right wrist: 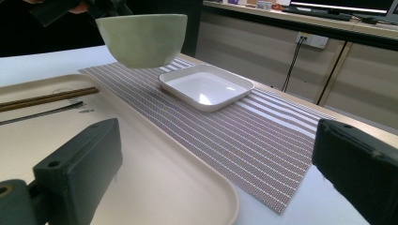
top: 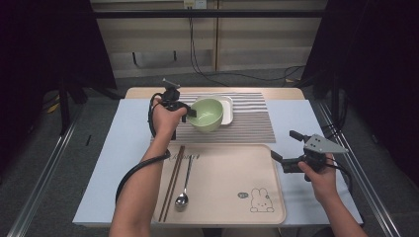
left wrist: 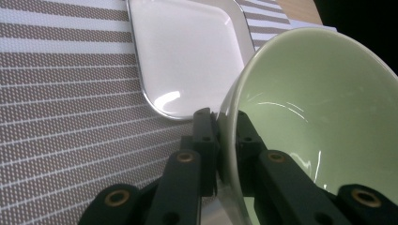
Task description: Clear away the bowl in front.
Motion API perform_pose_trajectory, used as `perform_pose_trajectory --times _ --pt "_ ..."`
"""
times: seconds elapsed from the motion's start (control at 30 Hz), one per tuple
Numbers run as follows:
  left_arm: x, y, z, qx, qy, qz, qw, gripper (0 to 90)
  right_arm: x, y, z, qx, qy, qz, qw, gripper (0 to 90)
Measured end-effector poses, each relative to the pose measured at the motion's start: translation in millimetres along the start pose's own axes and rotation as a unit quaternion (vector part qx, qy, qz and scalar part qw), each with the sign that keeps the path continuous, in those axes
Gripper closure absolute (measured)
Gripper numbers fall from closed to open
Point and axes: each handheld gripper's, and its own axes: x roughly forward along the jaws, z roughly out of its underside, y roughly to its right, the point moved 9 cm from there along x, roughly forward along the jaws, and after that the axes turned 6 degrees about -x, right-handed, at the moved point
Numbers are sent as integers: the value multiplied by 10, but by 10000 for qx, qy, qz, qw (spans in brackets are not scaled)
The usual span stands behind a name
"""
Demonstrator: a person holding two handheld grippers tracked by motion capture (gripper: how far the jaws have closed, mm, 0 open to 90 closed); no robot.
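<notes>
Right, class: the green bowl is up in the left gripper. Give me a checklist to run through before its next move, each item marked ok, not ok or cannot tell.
1. Left gripper clamped on green bowl rim: ok.
2. Bowl lifted off the striped mat: ok.
3. Bowl empty: ok.
4. White dish lying below and beside the bowl: ok.
5. Right gripper open, apart from the bowl: ok.
6. Grip firm enough: cannot tell.

A white dish point(top: 226, 109) lies on the striped mat point(top: 247, 126) at the bench's point(top: 123, 148) 12 o'clock. On the beige tray point(top: 232, 177), chopsticks point(top: 172, 181) and spoon point(top: 184, 185) lie at 9 o'clock.
</notes>
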Motion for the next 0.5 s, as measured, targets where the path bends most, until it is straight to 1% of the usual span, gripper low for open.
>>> perform_pose_trajectory --times 0.03,0.07,0.1,0.13,0.17,0.2,0.27,0.3,0.33,0.37,0.4,0.43,0.5 --pt "-8 11 9 12 2 27 10000 833 1 -3 -1 9 6 -14 10000 18" --pt "-22 10 24 89 -30 7 10000 833 1 -4 -1 16 2 -10 10000 18" --pt "-30 31 41 36 -49 42 10000 834 2 -2 -3 4 10 -6 10000 19" --pt "-39 27 50 76 -51 18 10000 833 1 -2 -3 11 11 -4 10000 18" --pt "-45 35 66 74 -78 23 9999 833 2 -2 -6 31 20 8 10000 19" --pt "-56 29 82 147 -142 18 9998 833 2 -3 -6 36 19 2 10000 18" --pt "-64 26 103 204 -135 -16 9997 833 1 -1 -5 21 20 -4 10000 18" --pt "-67 40 122 172 -155 -3 9997 833 0 -2 -6 39 21 -5 10000 18" --pt "-75 34 134 247 -178 -30 9995 833 1 -3 -7 41 31 -11 10000 18" --pt "-78 53 155 231 -192 8 9995 833 -1 -2 -5 32 18 -13 10000 18" --pt "-84 52 175 310 -228 -1 9993 833 0 -2 -4 26 13 -14 10000 18" --pt "-86 80 196 268 -227 35 9994 833 0 -1 -4 26 15 -10 10000 18" --pt "-103 105 241 364 -301 64 9989 833 4 -1 -6 16 25 -18 10000 18"
